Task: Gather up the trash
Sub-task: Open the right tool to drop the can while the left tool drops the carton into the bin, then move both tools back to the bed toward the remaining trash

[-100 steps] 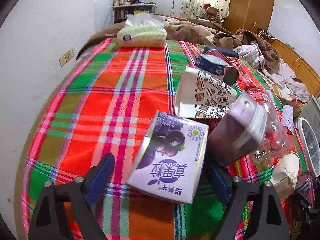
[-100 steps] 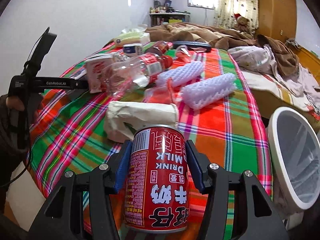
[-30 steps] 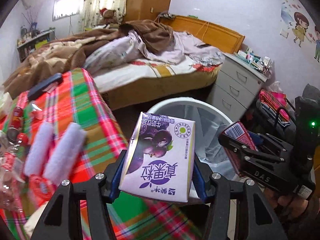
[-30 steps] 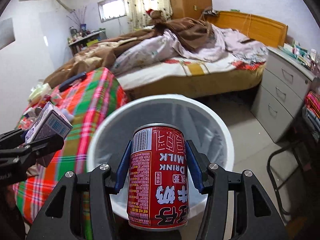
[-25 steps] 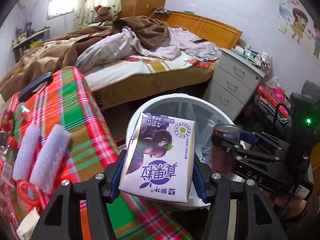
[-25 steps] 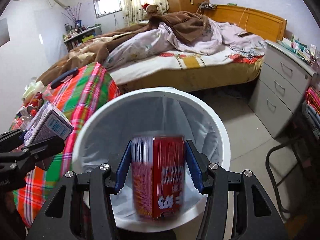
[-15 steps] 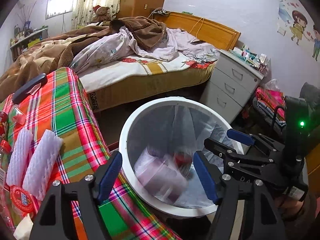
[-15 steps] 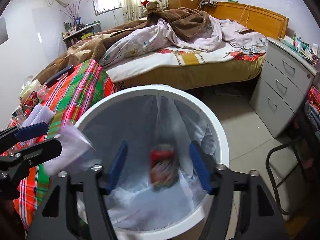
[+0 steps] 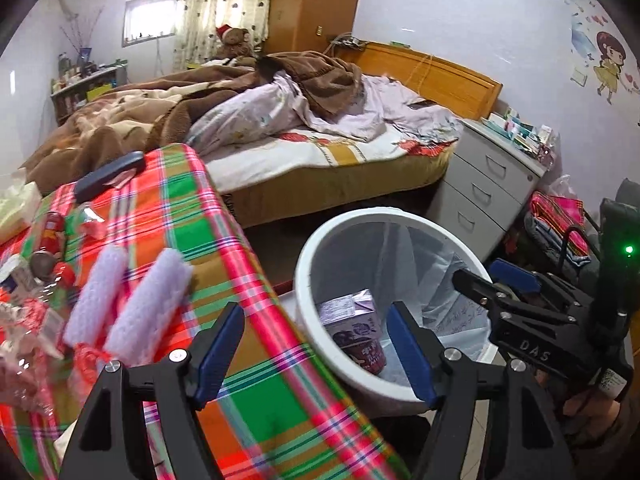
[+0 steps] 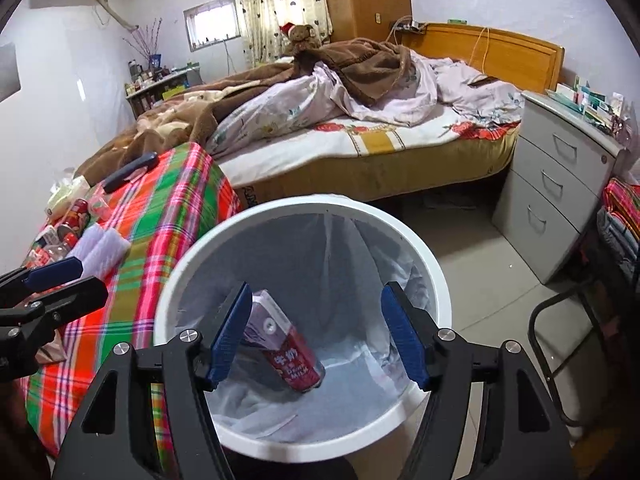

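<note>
**Two pieces of trash lie in the bin, both tongs empty**

Both of my tongs hang over the white waste bin [image 10: 436, 280] with nothing between their blue pads. My left gripper [image 9: 316, 350] stands about half spread, its jaws straddling the near rim of the bin where it meets the edge of the plaid cloth [image 9: 188, 216]. My right gripper [image 10: 316, 332] is parted wide, and I look straight down between its fingers into the bin's pale plastic liner [image 10: 320, 248].

At the bottom of that liner I see the red milk can [image 10: 296, 364], lying tilted on its side with white lettering on the label and its end turned toward the lower right. Just behind it, touching or nearly so, leans the purple drink carton [image 10: 266, 320], a small box with a white top panel and a round foil spot. From the left wrist view the same carton [image 9: 352, 316] shows a folded grey-lilac top and dark fruit printed on its face, with the can [image 9: 370, 356] below it.

More rubbish is on the plaid cloth: two white foam sleeves [image 9: 128, 300] side by side, a crumpled clear bottle [image 9: 44, 276] with a red label, and red wrappers near the left edge. The right gripper's black frame shows at the right of the left wrist view, beside the bin.
</note>
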{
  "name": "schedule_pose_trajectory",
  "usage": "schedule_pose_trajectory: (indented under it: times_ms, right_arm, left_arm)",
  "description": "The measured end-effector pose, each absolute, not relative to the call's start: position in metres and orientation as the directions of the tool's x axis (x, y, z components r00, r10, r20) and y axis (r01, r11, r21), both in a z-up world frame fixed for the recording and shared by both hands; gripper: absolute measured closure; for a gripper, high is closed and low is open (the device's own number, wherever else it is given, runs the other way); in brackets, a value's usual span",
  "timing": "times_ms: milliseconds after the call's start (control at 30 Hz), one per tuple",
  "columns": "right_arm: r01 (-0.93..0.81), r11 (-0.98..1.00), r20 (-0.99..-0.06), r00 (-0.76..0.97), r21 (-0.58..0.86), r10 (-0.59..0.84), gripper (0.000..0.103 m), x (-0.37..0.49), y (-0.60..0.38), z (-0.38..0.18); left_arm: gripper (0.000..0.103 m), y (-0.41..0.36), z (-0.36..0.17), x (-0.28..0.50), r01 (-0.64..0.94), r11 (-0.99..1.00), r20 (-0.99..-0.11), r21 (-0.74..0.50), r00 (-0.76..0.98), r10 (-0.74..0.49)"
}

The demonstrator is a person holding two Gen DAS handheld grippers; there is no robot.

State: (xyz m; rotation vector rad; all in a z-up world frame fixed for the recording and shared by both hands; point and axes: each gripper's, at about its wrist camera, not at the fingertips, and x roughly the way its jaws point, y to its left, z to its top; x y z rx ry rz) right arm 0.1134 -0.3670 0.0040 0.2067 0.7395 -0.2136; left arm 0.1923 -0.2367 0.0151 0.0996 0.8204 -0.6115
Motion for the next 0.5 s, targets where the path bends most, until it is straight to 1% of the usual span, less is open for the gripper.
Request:
schedule_pose_trajectory:
  times_ms: [133, 300, 500]
  right_arm:
    - [0.251, 0.961, -0.669, 0.735, 0.114, -0.113, 0.034, 0.113, -0.356, 0.009]
    - [0.230, 0.967, -0.656, 0.748, 0.112, -0.102, 0.034, 0.112, -0.339, 0.015]
    - [0.179, 0.976, -0.641, 0.766, 0.126, -0.058, 0.034, 0.112, -0.313, 0.018]
  left_arm:
    - [0.030, -0.218, 0.022, 0.186, 0.524, 0.842, -0.701, -0.130, 0.552, -0.452]
    - [0.030, -0.191, 0.030, 0.178, 0.493, 0.859, -0.684, -0.140, 0.579, -0.443]
    - [0.030, -0.154, 0.037, 0.172, 0.438, 0.891, -0.665, -0.121, 0.630, -0.401]
